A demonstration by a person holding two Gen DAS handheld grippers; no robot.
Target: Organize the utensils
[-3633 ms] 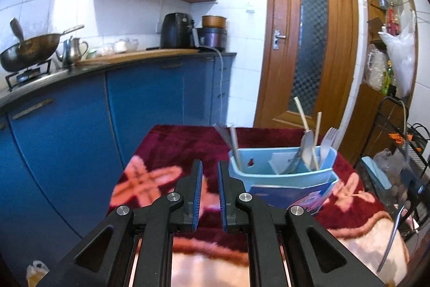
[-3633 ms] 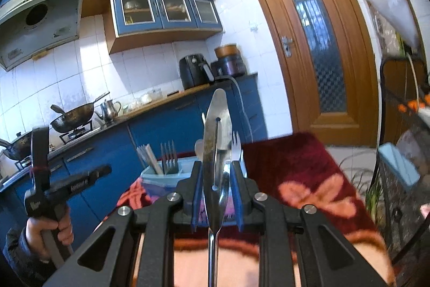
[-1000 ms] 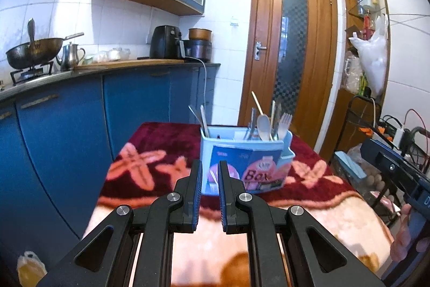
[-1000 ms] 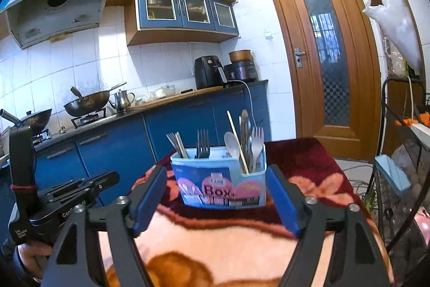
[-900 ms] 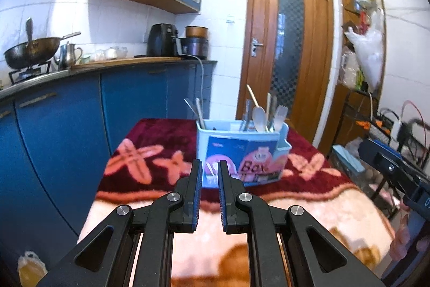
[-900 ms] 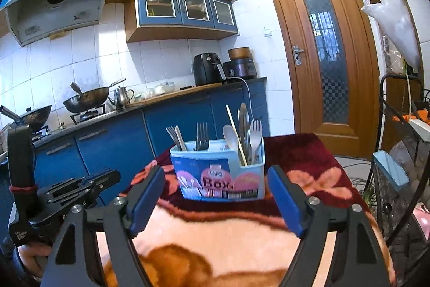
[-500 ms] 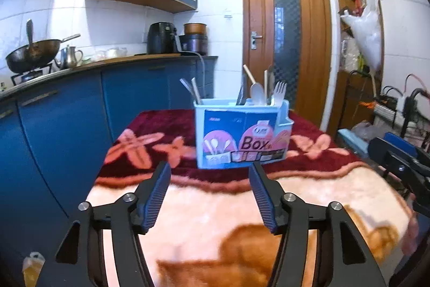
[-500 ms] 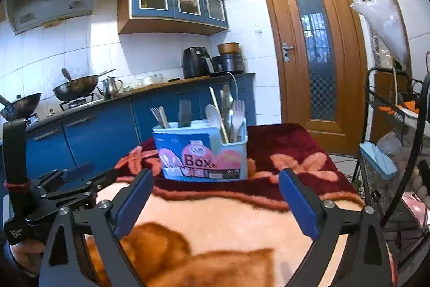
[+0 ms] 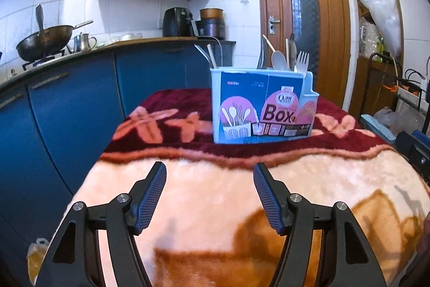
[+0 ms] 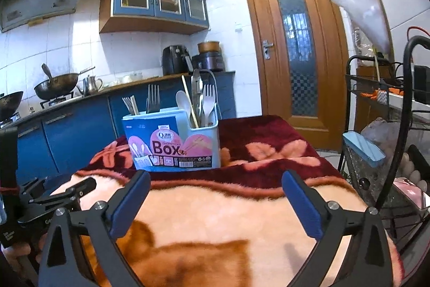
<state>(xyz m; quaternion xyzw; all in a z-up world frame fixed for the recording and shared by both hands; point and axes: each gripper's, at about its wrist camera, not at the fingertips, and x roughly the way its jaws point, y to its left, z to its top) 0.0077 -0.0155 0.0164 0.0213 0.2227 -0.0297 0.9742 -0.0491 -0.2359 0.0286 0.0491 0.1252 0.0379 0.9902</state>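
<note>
Left wrist view: utensil box [image 9: 262,109] hides the cutlery handles [image 9: 279,62]

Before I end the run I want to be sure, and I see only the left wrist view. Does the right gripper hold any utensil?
Observer: No. The right gripper is empty; its jaws have just been opening and stand wide apart with nothing between them.
Operator: Good. In the box I see only a white fork. Is there another fork?
Observer: Yes. In the right wrist view a dark fork stands upright in the box, to the left of the white spoon.
</note>
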